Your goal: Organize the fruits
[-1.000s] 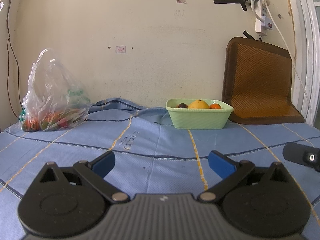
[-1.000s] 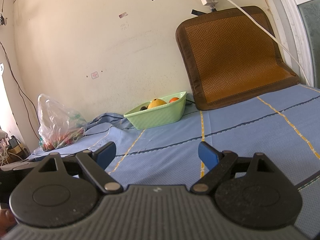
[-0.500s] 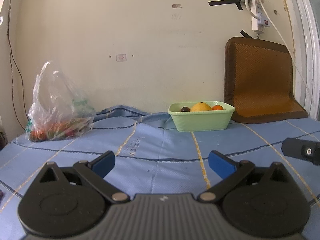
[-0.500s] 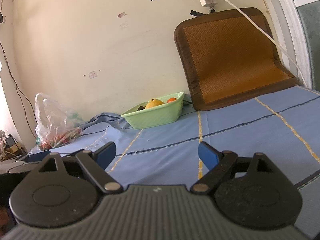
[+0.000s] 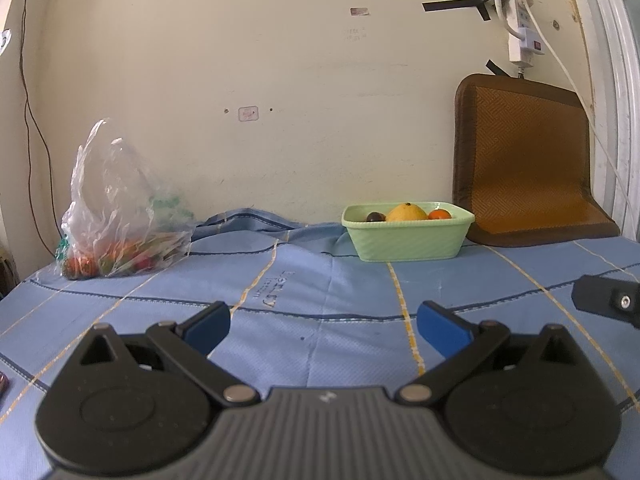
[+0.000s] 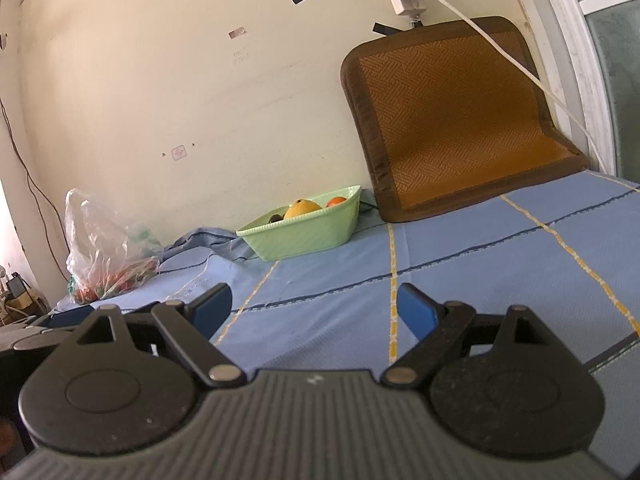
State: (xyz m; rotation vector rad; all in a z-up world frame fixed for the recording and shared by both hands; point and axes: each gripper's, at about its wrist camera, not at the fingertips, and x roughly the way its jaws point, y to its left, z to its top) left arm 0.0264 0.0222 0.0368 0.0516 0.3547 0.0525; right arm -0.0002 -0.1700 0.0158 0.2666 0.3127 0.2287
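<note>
A light green basket [image 5: 408, 242] stands at the far side of the blue cloth, by the wall. It holds a yellow fruit [image 5: 406, 213], a small orange fruit [image 5: 439, 214] and a dark fruit [image 5: 375, 217]. A clear plastic bag [image 5: 116, 216] with red and green produce lies at the far left. My left gripper [image 5: 322, 326] is open and empty, low over the cloth, well short of both. My right gripper [image 6: 316, 306] is open and empty; the basket [image 6: 304, 232] and the bag [image 6: 106, 248] lie far ahead of it.
A brown woven mat [image 5: 528, 164] leans on the wall right of the basket. A white power strip with a cable [image 5: 520, 36] hangs above it. The blue cloth [image 5: 320, 280] is bunched up behind the basket. The right gripper's body [image 5: 608, 302] shows at the left view's right edge.
Both grippers shifted slightly; the left view tilted up then settled, and the bag and basket sit a little lower in frame than half a second ago. Jaws stayed open.
</note>
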